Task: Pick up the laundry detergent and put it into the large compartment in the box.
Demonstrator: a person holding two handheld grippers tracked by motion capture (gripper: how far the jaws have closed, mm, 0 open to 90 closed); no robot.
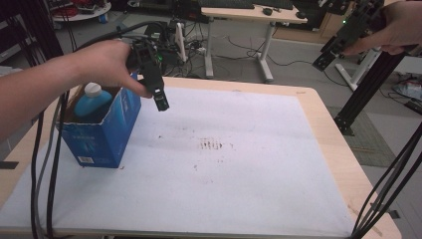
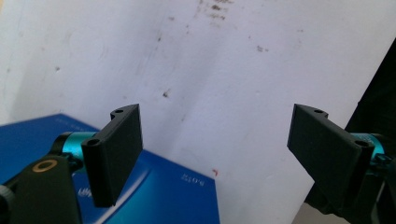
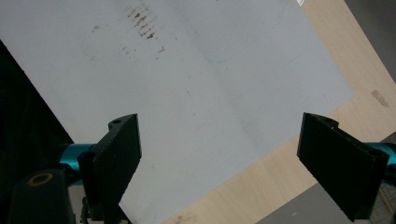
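**Blue bottle in open carton, both grippers empty**

Left gripper (image 1: 160, 102) held above the table, just right of the blue carton (image 1: 102, 134), pointing down over the white mat (image 1: 239, 164). Jaws spread wide in the left gripper view, nothing between them; white mat and a corner of the blue carton (image 2: 163, 186) below. No contact with carton or bottle.

Blue bottle with white cap (image 1: 93, 99) standing upright inside the open-topped carton, cap rising just above the cardboard rim. Carton set upright near the left edge of the mat, toward the far left of the wooden table (image 1: 343, 164). Barcode label low on the near face.

Right gripper (image 1: 326, 59) raised high at the upper right, well apart from carton and bottle, off beyond the table's far right corner. Jaws wide apart in the right gripper view, empty, looking down on the mat (image 3: 196, 93) and the table's pale wood edge (image 3: 289, 158).

Brown stains (image 1: 211, 144) near the middle of the mat. Black cables (image 1: 42, 174) trailing down at the left.
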